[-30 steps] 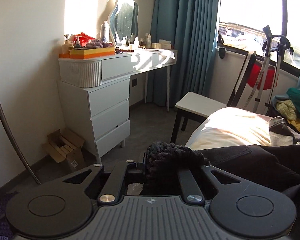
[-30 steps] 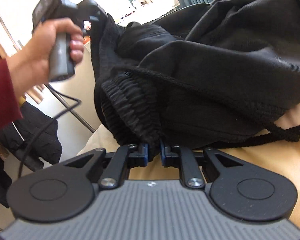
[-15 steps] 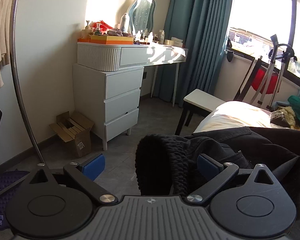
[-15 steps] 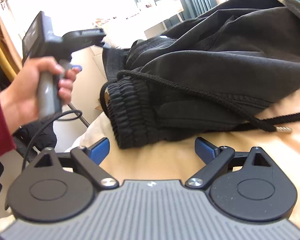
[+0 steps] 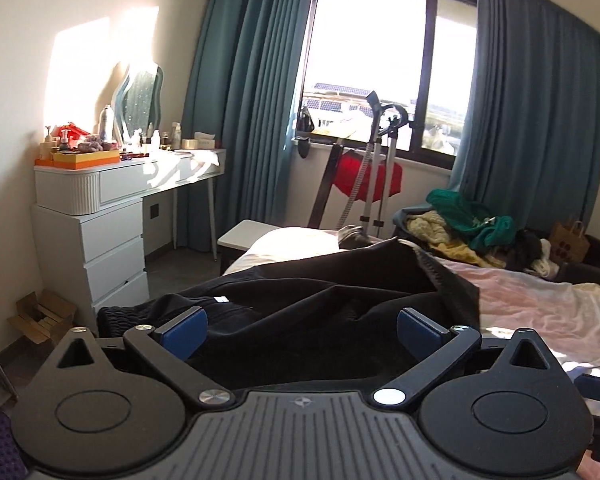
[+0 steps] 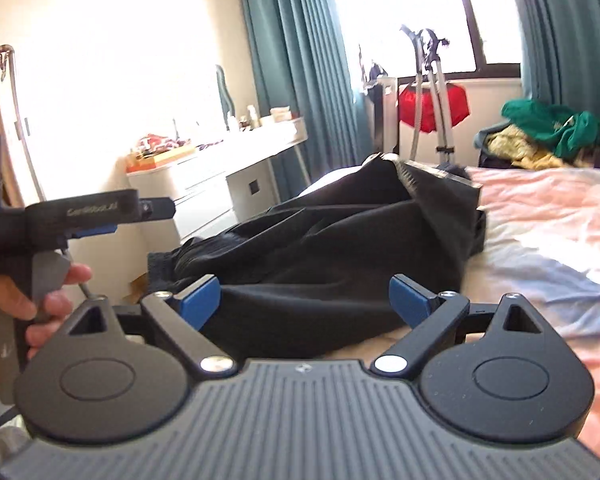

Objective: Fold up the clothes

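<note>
Black garment (image 5: 320, 296), pink sheet (image 6: 540, 216), teal curtains (image 5: 244, 100), blue-padded tongs (image 6: 305, 300).

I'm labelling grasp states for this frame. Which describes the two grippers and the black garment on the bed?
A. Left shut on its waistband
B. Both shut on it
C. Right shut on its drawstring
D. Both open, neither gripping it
D: the left gripper and right gripper both have blue-padded fingers spread wide, with the black garment lying loose on the bed.
</note>
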### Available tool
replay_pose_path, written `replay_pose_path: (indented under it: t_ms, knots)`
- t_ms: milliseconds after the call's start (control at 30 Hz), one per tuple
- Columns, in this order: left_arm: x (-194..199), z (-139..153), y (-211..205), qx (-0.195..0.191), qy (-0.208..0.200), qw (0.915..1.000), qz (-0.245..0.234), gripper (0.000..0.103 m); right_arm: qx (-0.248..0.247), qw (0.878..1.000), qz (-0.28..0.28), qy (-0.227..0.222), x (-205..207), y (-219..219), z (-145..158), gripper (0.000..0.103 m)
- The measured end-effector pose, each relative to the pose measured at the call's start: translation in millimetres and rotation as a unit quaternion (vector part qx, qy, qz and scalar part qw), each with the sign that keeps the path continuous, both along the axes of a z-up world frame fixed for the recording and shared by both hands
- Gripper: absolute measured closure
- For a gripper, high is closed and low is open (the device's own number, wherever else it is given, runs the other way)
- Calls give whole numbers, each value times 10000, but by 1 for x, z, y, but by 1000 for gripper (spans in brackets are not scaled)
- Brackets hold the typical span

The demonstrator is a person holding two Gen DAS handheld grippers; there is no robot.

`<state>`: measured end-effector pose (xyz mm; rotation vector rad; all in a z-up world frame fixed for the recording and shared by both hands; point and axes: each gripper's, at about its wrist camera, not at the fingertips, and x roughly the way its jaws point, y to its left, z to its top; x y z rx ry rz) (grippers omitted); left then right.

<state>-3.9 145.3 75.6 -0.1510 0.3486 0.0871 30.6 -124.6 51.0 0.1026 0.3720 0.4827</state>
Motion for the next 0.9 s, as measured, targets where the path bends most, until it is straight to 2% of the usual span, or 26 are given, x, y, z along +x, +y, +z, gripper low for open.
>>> replay_pose_path:
  t_ms: [67,133,267,400,633,900]
  knots:
    - [-6,-1,-30,-110,-169,9996,-216,0,-113,9996,-213,-148,-4,-33,6,10]
    - [-6,-9,-58,-50,-272,9987,-417,0,-233,9983,-443,-306,-2,-59,3,10]
    - [3,-40,-91,-62,-160,9971,-736,0,-88,9951,-909,-391,9,-90,-17,10]
    - [11,-75,-98,-126,-17,9975,-695,0,-13,9895,-1366,-480,13,-106,-40,10]
    - [49,-115,-96,-143,452,9966,-677,0,311,9863,-1545,-489,30,-120,-42,10]
    - [75,-134,-112,100,864,9906,-1055,1,168,9832,-1810,-182,22,-134,-47,10]
